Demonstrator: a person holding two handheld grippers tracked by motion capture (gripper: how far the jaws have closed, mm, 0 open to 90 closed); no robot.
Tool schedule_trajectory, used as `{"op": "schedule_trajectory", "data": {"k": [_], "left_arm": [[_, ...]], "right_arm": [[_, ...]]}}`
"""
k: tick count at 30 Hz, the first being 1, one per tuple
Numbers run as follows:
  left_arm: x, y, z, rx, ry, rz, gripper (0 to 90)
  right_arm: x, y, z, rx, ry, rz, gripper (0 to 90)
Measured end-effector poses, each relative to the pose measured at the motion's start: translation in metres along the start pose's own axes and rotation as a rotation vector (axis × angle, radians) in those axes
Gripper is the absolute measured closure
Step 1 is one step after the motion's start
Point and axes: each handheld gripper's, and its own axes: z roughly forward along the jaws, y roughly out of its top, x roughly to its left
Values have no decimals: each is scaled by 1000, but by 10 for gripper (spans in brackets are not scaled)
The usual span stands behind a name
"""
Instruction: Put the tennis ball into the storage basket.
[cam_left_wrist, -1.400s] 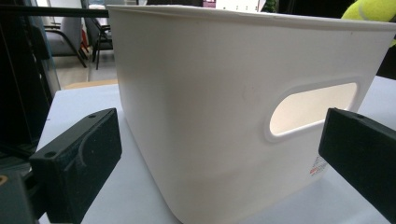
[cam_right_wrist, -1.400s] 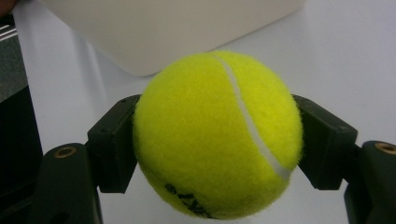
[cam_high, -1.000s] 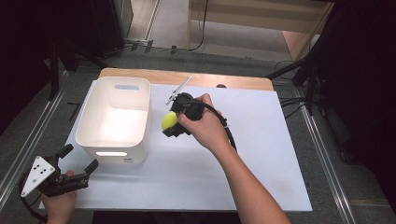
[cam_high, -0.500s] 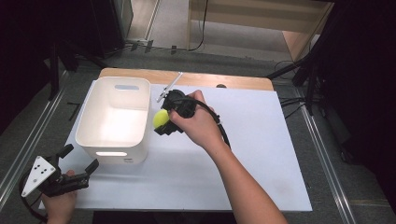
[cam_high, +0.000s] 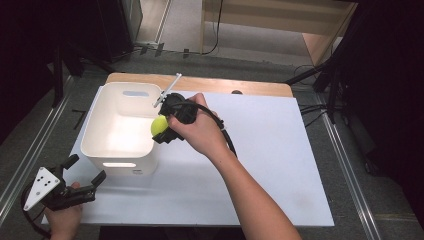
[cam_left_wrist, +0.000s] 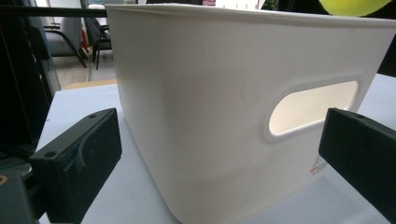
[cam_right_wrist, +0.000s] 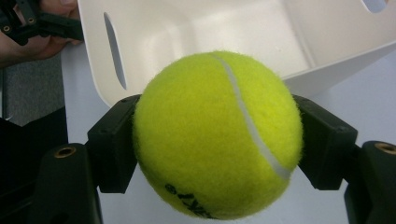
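Since one second ago, right gripper (cam_high: 161, 131) carried the ball (cam_high: 159, 125) to the bin (cam_high: 95, 131) rim.
Jaws clamp the ball; next, move over the bin and release. Left gripper (cam_high: 82, 172) stands apart, beside the bin.

grey floor (cam_high: 280, 40), wooden table edge (cam_high: 250, 86), dark surroundings.

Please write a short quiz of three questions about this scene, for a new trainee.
1. True or false: the right gripper is shut on the ball.
2. Where is the ball relative to the bin? A) lying inside on its floor B) in the air at its right rim C) on the table far from it
3. What state are the jaws of the left gripper in, and what do they face?

Key:
1. True.
2. B.
3. Open, with nothing held; they face the bin's side wall with the handle slot.
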Motion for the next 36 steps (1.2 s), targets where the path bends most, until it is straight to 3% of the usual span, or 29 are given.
{"op": "schedule_trajectory", "data": {"k": [16, 19, 36], "left_arm": [[0, 0, 0, -1, -2, -1, 0], [0, 0, 0, -1, 0, -4, 0], [0, 0, 0, -3, 0, -5, 0]], "right_arm": [[8, 24, 15, -14, 25, -36, 236], [11, 27, 20, 0, 29, -28, 236], [19, 35, 47, 41, 27, -83, 232]]}}
